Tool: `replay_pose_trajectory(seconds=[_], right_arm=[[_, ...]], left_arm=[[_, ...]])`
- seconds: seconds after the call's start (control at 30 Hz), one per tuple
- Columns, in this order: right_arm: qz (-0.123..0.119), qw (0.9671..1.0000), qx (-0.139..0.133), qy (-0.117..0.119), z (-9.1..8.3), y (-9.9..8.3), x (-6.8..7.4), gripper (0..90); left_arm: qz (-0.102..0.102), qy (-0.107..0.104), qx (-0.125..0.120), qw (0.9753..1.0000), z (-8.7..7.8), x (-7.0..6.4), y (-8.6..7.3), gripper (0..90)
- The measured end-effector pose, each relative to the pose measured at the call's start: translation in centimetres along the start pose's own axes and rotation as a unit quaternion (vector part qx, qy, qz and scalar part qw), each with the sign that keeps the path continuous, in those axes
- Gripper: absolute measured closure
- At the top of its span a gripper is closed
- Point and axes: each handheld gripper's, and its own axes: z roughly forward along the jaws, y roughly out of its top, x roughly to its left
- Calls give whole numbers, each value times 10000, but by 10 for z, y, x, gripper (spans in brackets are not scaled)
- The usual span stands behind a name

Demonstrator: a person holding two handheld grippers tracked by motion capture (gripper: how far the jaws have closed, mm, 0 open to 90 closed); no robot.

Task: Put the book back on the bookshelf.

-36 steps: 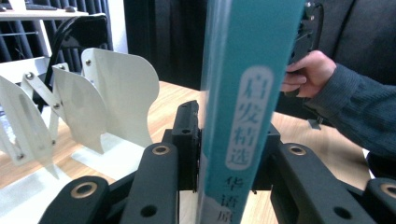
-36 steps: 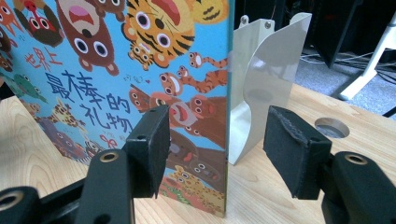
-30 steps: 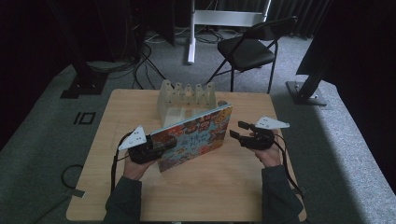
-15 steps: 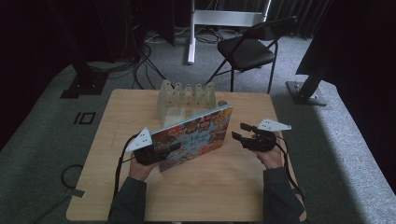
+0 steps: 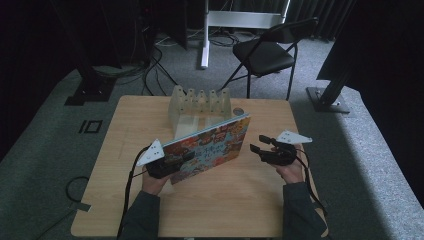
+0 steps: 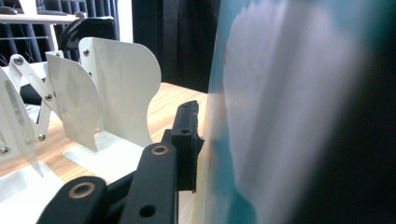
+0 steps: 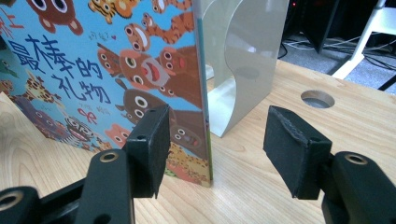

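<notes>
A picture book (image 5: 212,146) stands on its lower edge on the wooden counter (image 5: 230,200), clamped at its near-left end by the left gripper (image 5: 172,164), whose jaws press flat against the covers; the grip appears meant to keep the thin volume upright so it can be steered spine-first toward the white accordion-style book rack (image 5: 200,107) just behind it. The right gripper (image 5: 257,145) hovers just off the book's far corner with its jaws spread wide and nothing between them, apparently ready to steady that free end. In the right gripper view the book's corner (image 7: 205,179) rests on the wood close beside a rack divider (image 7: 243,56), with a narrow gap between them and a round hole in the counter (image 7: 317,99) further back. Bare wood lies open in front of and to both sides of the book, while the rack closes off the rear; a folding chair (image 5: 270,50) stands well beyond the counter's far edge.
</notes>
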Motion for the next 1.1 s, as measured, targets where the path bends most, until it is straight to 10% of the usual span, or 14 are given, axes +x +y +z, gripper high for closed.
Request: replay_pose_trajectory(seconds=[0.57,1.1], right_arm=[[185,9998,49,-60,-4,-13,-7,407],[235,9994,208,-165,-6,-24,-12,407]], left_arm=[[485,251,-83,9985,2,-25,-4,803],[151,229,-132,9995,5,-21,-20,718]])
